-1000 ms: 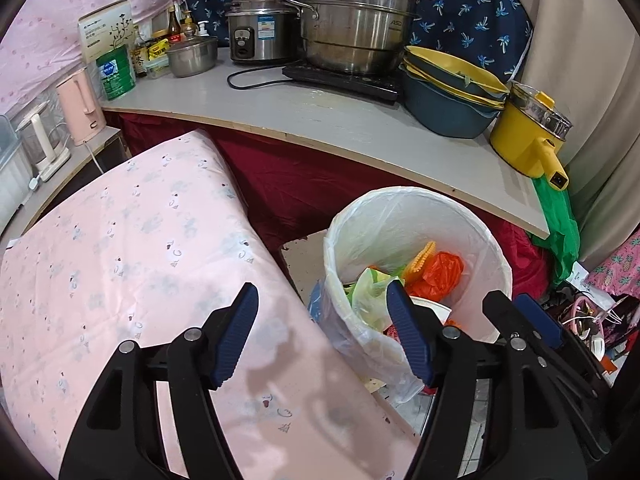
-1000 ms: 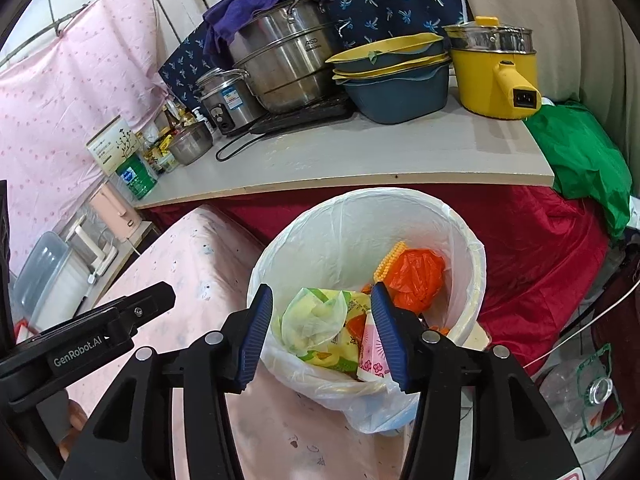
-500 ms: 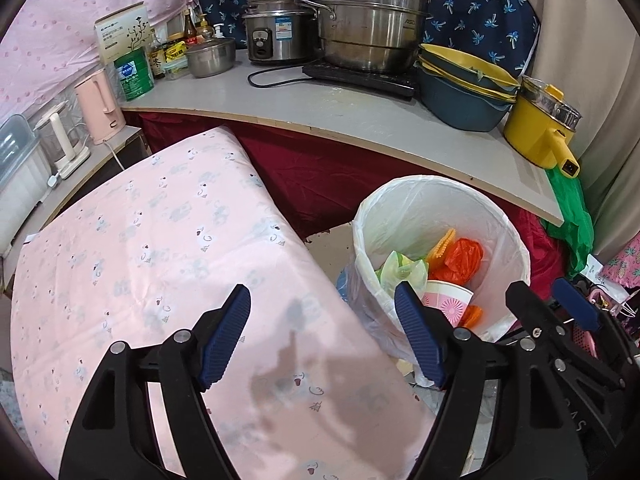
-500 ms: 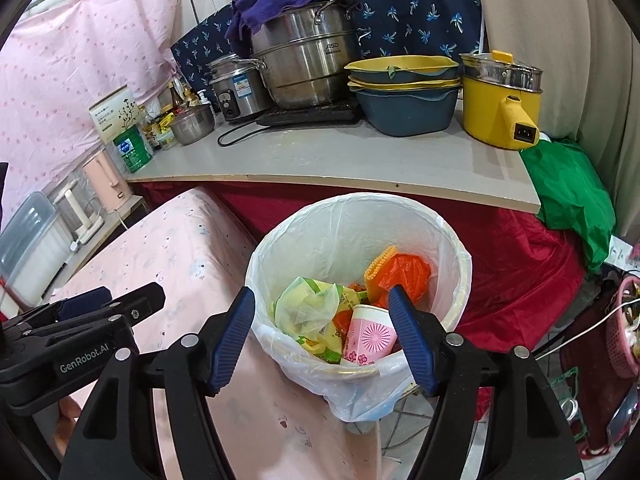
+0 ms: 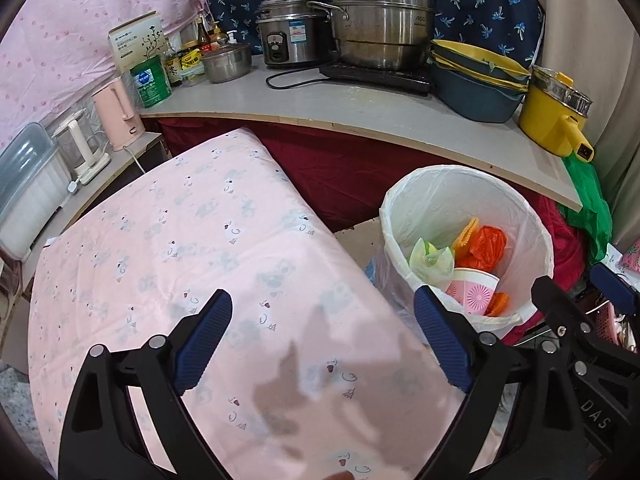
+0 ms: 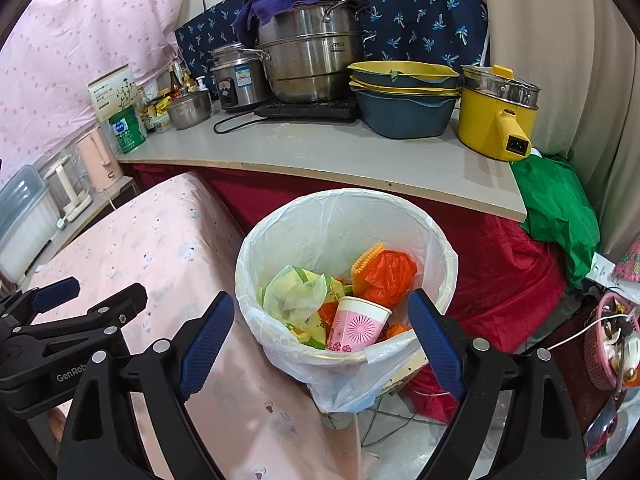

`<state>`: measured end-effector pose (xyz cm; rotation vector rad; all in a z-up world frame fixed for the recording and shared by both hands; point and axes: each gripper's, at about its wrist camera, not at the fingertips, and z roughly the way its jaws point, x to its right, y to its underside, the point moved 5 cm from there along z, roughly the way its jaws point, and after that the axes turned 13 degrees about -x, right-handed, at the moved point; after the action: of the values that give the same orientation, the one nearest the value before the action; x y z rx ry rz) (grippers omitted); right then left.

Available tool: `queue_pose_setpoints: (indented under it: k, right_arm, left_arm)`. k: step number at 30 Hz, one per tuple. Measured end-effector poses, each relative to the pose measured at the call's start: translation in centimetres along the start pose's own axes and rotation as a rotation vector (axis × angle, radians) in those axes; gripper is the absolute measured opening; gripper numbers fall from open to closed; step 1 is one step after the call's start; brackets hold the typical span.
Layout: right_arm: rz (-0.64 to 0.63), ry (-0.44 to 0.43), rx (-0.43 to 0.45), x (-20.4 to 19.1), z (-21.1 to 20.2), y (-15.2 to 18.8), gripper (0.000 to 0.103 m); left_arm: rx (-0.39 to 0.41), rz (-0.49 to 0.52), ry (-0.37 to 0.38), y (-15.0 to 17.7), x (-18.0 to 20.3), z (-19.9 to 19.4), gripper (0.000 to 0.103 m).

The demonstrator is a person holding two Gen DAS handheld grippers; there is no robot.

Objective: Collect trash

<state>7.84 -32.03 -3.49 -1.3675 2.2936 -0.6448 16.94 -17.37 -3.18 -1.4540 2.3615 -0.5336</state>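
While seemingly empty, two grippers, left gripper (image 5: 322, 344), right gripper (image 6: 320, 336), one bin (image 6: 440, 252)

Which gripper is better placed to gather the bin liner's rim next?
Probably the right gripper: open, with the white trash bin centred between its jaws. The left gripper, also open, faces the pink cloth; the bin sits off to its right.
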Motion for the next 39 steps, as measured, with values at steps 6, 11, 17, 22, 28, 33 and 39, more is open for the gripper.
queue_pose_setpoints:
  k: [6, 11, 17, 22, 28, 33, 39]
  right_arm:
    - [-0.026, 0.019, -0.014, -0.3, -0.1, 0.5, 0.096]
    - [-0.028, 0.034, -0.017, -0.4, -0.2, 0.8, 0.096]
    - [-0.038, 0.041, -0.028, -0.4, -0.3, 1.3, 0.096]
    - [-0.038, 0.042, -0.048, -0.3, -0.2, 1.8, 0.096]
    - [-0.038, 0.050, -0.059, -0.2, -0.1, 2.2, 0.096]
    - [-0.039, 0.057, -0.060, -0.1, 0.0, 2.3, 0.096]
    - [-0.039, 0.064, -0.056, -0.1, -0.4, 2.4, 0.096]
  left_arm:
    - [-0.006, -0.008, -0.007, 0.7, -0.5, 0.1, 0.088]
    - [-0.012, -0.005, -0.015, 1.3, -0.6, 0.1, 0.088]
    - [-0.018, -0.003, -0.012, 1.6, -0.6, 0.1, 0.090]
    - [-0.026, 0.004, -0.010, 2.4, -0.3, 0.1, 0.091]
    - [-0.041, -0.003, -0.001, 2.9, -0.3, 0.3, 0.091]
    - [-0.046, -0.009, 0.004, 3.0, -0.3, 0.4, 0.091]
    - [-0.039, -0.004, 0.000, 3.0, -0.2, 0.2, 0.091]
